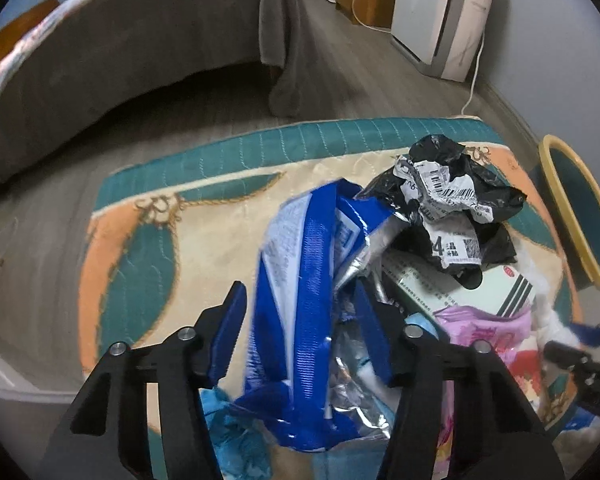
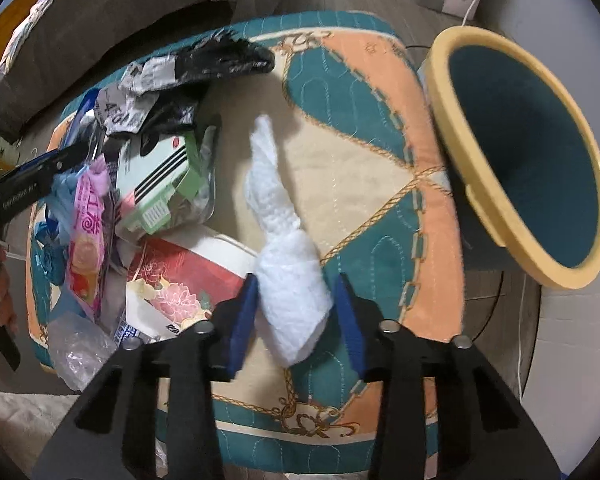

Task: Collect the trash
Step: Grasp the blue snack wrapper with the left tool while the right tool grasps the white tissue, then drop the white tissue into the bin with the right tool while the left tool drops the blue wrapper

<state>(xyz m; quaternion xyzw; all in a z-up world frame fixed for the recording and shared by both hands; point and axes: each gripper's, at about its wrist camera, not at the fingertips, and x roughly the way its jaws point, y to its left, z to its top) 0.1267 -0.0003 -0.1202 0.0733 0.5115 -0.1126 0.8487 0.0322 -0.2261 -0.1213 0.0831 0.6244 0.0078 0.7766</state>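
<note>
My right gripper (image 2: 296, 316) squeezed the soft, light paper towel (image 2: 284, 256) near the quilt's (image 2: 380, 184) front edge. My left gripper (image 1: 300, 332) straddled the crinkly, slippery blue wrapper (image 1: 300, 280); grip unclear.

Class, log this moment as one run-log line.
left gripper: around blue-and-white foil wrapper | right gripper: around twisted white paper towel | teal yellow-rimmed bin: beside mat

bed (image 1: 120, 60) draped grey | quilted mat (image 2: 360, 160) on floor | white appliance (image 1: 440, 12) by wall
</note>
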